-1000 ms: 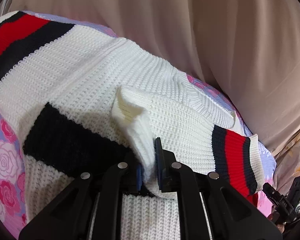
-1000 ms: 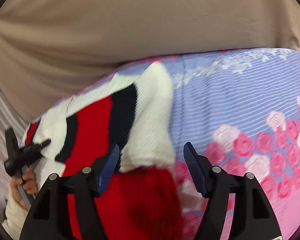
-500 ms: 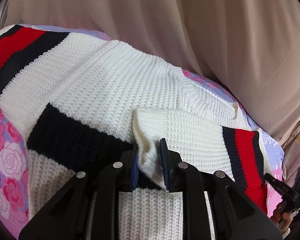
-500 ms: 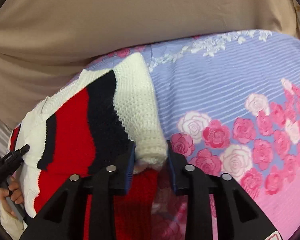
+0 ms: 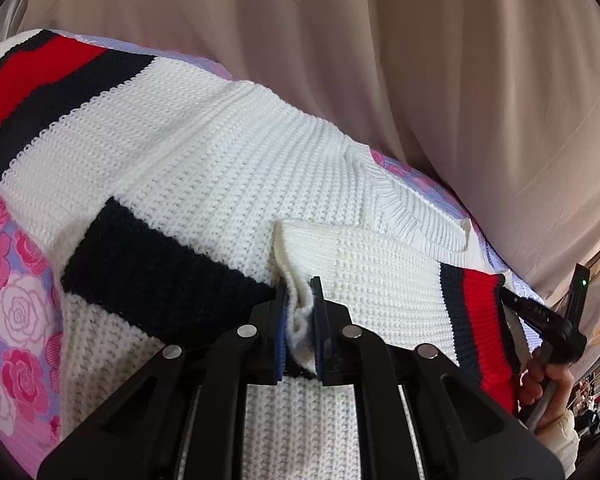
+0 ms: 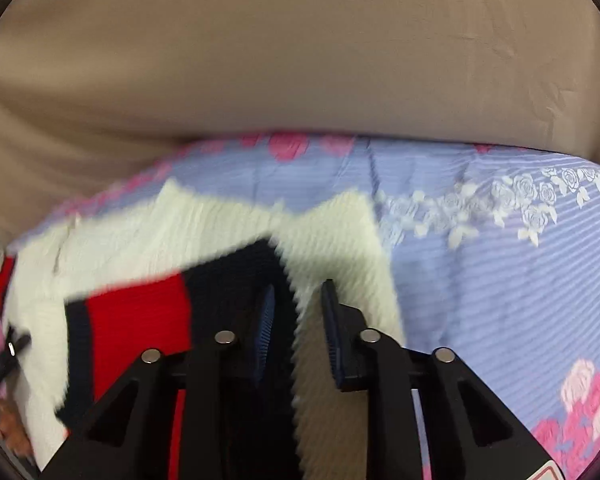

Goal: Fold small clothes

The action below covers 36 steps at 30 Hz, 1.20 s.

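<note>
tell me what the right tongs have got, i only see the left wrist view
Observer: The right tongs are closing with the sleeve's white end between them.
Operator: is the red stripe in the grip too
Observer: No, the red stripe lies to the left of them, past a dark band.
Operator: anything on the bed right of that sleeve
Observer: Only blue striped bedspread with roses shows there.
</note>
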Motion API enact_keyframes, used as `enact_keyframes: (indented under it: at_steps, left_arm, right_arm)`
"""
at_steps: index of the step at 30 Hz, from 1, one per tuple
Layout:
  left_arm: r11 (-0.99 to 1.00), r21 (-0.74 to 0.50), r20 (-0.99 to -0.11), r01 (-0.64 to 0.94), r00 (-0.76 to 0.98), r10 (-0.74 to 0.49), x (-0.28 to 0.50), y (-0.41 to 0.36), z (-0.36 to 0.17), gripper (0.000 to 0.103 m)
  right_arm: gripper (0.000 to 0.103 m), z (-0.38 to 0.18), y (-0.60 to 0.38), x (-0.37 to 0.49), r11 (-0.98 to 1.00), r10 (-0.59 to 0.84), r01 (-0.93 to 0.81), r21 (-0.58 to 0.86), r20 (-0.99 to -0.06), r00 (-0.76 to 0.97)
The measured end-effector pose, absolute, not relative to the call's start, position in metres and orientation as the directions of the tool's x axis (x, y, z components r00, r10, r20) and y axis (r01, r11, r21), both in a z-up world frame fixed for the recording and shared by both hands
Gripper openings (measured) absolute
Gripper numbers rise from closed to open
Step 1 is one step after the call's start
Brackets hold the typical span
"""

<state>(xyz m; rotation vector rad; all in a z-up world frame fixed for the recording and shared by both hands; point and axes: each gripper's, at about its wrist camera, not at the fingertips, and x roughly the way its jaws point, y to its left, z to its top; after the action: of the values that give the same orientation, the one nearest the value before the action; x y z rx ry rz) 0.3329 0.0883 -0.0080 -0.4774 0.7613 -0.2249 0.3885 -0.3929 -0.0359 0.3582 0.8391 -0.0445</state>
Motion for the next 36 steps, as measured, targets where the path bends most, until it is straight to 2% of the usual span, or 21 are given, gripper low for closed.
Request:
enact_keyframes:
  at_steps: [2,4,6,8,10,11,13,16,18,20,21,23,25,28,32,34,35,36]
  left_arm:
    - [0.871,-0.491,-0.607,0.027,0.706,-0.364,0.333,0.088,-0.008,0.009]
    - [0.865,-0.501,-0.605,0.028,0.704,-0.373,0.333,0.09,-0.009,0.009]
    - [0.857,-0.515,-0.6,0.03,0.701,-0.385,0.333,0.092,-0.009,0.012]
    - [0.838,-0.544,-0.584,0.037,0.701,-0.41,0.332,0.095,-0.01,0.014]
    - [0.81,-0.586,-0.56,0.037,0.704,-0.437,0.33,0.102,-0.012,0.016]
    - [0.792,-0.609,-0.546,0.03,0.708,-0.447,0.327,0.107,-0.012,0.017]
    - [0.77,-0.638,-0.523,0.011,0.728,-0.444,0.321,0.12,-0.009,0.024]
    - [0.744,-0.668,-0.48,-0.018,0.774,-0.413,0.307,0.154,0.005,0.04]
    - [0.747,-0.66,-0.477,-0.08,0.813,-0.333,0.301,0.19,0.016,0.065]
    - [0.761,-0.625,-0.508,-0.177,0.832,-0.223,0.3,0.23,0.025,0.073]
    - [0.752,-0.617,-0.523,-0.231,0.835,-0.172,0.301,0.253,0.027,0.074]
    - [0.7,-0.641,-0.549,-0.314,0.825,-0.133,0.31,0.302,0.025,0.074]
    - [0.629,-0.661,-0.591,-0.408,0.8,-0.103,0.322,0.355,0.017,0.074]
    - [0.561,-0.654,-0.625,-0.508,0.78,-0.023,0.335,0.418,0.012,0.074]
    - [0.459,-0.716,-0.601,-0.526,0.799,-0.022,0.345,0.467,0.0,0.074]
    - [0.444,-0.731,-0.584,-0.519,0.812,-0.013,0.349,0.474,0.0,0.069]
    - [0.449,-0.735,-0.579,-0.509,0.815,-0.024,0.353,0.476,0.0,0.054]
    - [0.453,-0.741,-0.577,-0.495,0.815,-0.054,0.358,0.476,-0.001,0.026]
  right_arm:
    - [0.012,-0.024,-0.395,0.385,0.914,0.125,0.196,0.355,-0.707,0.696]
    - [0.027,-0.017,-0.389,0.378,0.936,0.094,0.171,0.308,-0.686,0.721]
    - [0.023,-0.031,-0.38,0.389,0.961,0.044,0.169,0.22,-0.723,0.689]
    - [0.023,-0.019,-0.374,0.384,0.96,0.001,0.202,0.192,-0.728,0.686]
    - [0.035,-0.002,-0.362,0.364,0.955,0.013,0.204,0.215,-0.717,0.697]
    - [0.036,0.001,-0.353,0.354,0.957,0.039,0.177,0.232,-0.704,0.709]
    - [0.048,0.006,-0.337,0.321,0.963,0.086,0.119,0.241,-0.694,0.715]
    - [0.05,0.002,-0.313,0.262,0.978,0.119,0.043,0.203,-0.719,0.684]
    - [0.051,-0.008,-0.302,0.226,0.979,0.156,-0.005,0.205,-0.732,0.663]
    - [0.055,-0.018,-0.295,0.2,0.973,0.197,-0.04,0.226,-0.733,0.651]
    - [0.058,-0.023,-0.292,0.19,0.975,0.195,-0.046,0.218,-0.734,0.651]
    - [0.058,-0.027,-0.286,0.178,0.983,0.164,-0.05,0.175,-0.734,0.659]
    - [0.066,-0.025,-0.285,0.175,0.984,0.163,-0.061,0.166,-0.722,0.672]
    - [0.068,-0.032,-0.284,0.172,0.984,0.157,-0.039,0.175,-0.737,0.657]
    - [0.068,-0.043,-0.281,0.18,0.98,0.171,-0.036,0.196,-0.732,0.66]
    - [0.069,-0.044,-0.282,0.181,0.978,0.176,-0.033,0.206,-0.729,0.661]
    - [0.07,-0.044,-0.283,0.181,0.977,0.177,-0.03,0.21,-0.728,0.662]
    - [0.07,-0.044,-0.283,0.181,0.977,0.177,-0.028,0.212,-0.727,0.663]
